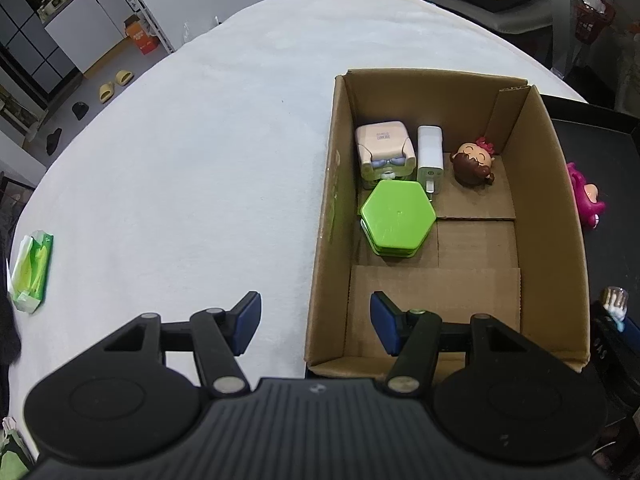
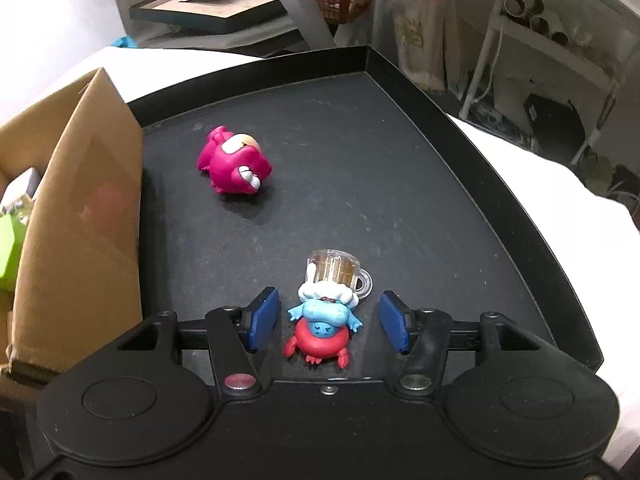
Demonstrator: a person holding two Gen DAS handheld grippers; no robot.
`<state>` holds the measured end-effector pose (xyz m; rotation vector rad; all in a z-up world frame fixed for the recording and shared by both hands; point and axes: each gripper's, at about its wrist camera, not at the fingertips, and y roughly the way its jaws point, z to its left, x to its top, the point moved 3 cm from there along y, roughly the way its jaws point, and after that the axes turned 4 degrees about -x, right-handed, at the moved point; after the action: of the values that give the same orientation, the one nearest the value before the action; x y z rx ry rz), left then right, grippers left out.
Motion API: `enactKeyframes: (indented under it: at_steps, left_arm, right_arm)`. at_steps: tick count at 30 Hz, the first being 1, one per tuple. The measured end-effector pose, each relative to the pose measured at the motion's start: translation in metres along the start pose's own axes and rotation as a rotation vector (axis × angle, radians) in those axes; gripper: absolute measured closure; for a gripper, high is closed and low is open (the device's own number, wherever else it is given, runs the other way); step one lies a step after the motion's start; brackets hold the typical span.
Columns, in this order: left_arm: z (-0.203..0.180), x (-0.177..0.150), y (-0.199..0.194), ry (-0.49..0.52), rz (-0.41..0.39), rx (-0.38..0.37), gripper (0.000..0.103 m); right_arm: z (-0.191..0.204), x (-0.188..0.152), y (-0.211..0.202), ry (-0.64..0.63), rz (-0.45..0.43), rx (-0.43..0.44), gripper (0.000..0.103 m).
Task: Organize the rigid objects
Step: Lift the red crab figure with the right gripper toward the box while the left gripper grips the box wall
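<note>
The cardboard box point(image 1: 448, 216) holds a green hexagonal case point(image 1: 398, 218), a blocky beige figure point(image 1: 384, 152), a white charger point(image 1: 430, 158) and a brown-haired doll head point(image 1: 474, 164). Only the right wrist view shows the black tray point(image 2: 400, 184) beside the box: a magenta toy point(image 2: 234, 166) lies toppled, and a blue figure on a red crab point(image 2: 324, 324), mug pointing away, sits between the open right claw point(image 2: 328, 322). The left claw point(image 1: 316, 324), open and empty, straddles the box's left wall.

grey cabinets point(image 1: 80, 28), yellow slippers point(image 1: 116, 84), white shelf point(image 2: 536, 64)
</note>
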<state>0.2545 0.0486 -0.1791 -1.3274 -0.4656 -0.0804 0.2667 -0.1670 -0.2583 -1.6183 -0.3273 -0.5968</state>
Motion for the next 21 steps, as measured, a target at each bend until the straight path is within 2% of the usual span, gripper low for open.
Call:
enactKeyframes:
  at_steps: [1, 2, 3, 13, 21]
  left_arm:
    - [0.001, -0.001, -0.001, -0.002, -0.002, -0.002, 0.044]
    - [0.001, -0.001, -0.001, -0.005, -0.003, -0.004, 0.044]
    - [0.003, -0.002, -0.002, -0.01, -0.003, -0.007, 0.044]
    - [0.016, -0.006, -0.004, -0.038, -0.013, -0.029, 0.044]
    - [0.02, -0.007, -0.005, -0.033, -0.026, -0.055, 0.044]
  right_arm:
    - [-0.001, 0.0, 0.0, -0.001, -0.002, -0.001, 0.054]
    - [-0.003, 0.002, 0.0, -0.001, -0.005, -0.001, 0.063]
    - [-0.004, 0.003, 0.0, -0.006, -0.008, -0.006, 0.065]
    - [-0.008, 0.009, -0.018, -0.011, -0.075, -0.003, 0.065]
    - [-0.007, 0.022, -0.046, -0.01, -0.164, 0.046, 0.066]
